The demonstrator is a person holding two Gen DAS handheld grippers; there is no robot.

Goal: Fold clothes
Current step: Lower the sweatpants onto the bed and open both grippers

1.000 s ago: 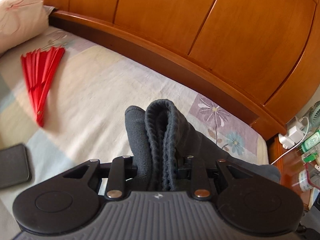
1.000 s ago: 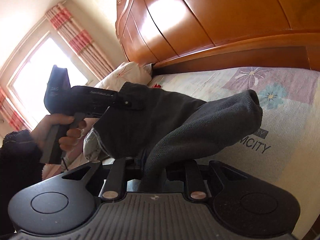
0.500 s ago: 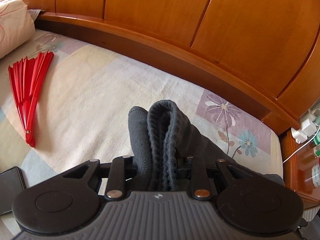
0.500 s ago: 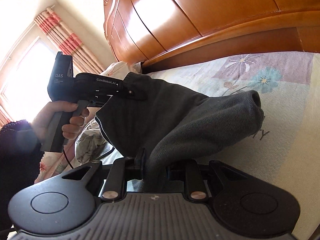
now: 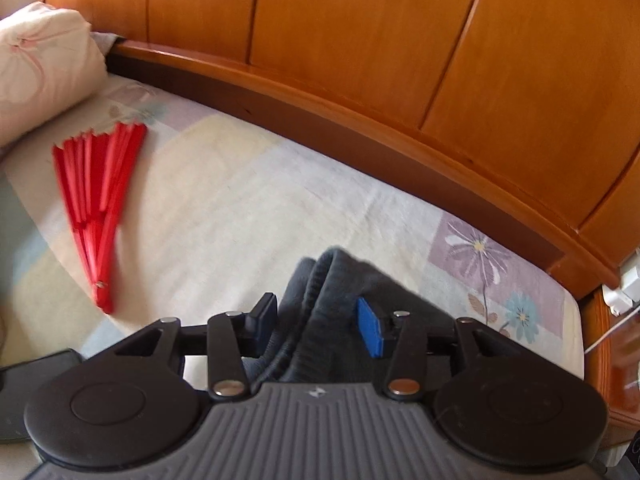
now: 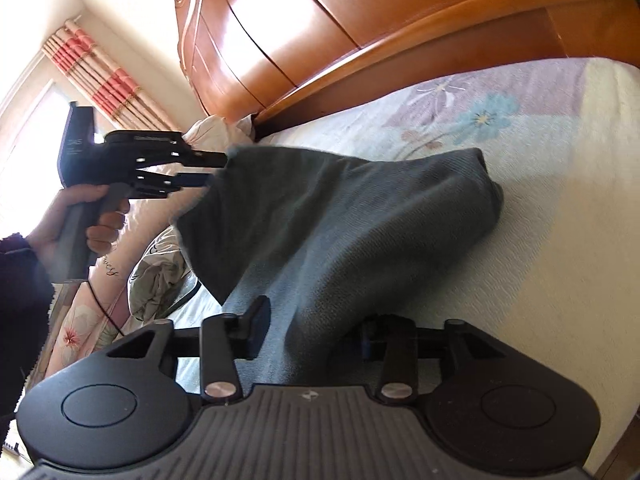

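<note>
A dark grey knitted garment [image 6: 360, 208] is draped over the floral bed sheet [image 6: 540, 240], its folded end lying on the mattress. In the left wrist view a bunched edge of the garment [image 5: 332, 280] stands between the fingers of my left gripper [image 5: 316, 316]. Those jaws are opening, and the blue pad [image 5: 370, 328] shows clear of the cloth. My right gripper [image 6: 310, 328] is opening too, with grey cloth running between its fingers and no pad pressing on it. The right wrist view shows the left gripper [image 6: 208, 168] held by a hand [image 6: 100, 216], its tips at the garment's far edge.
A red folding fan [image 5: 96, 200] lies on the sheet at left, near a pale pillow [image 5: 40, 72]. The wooden headboard [image 5: 360, 40] runs along the back. A dark flat device [image 5: 32, 376] lies at the lower left. A bedside table with a charger [image 5: 624, 288] is at right.
Both pairs of jaws were shut on the grey garment and now stand apart. The garment has sunk lower onto the bed. The right gripper has dropped.
</note>
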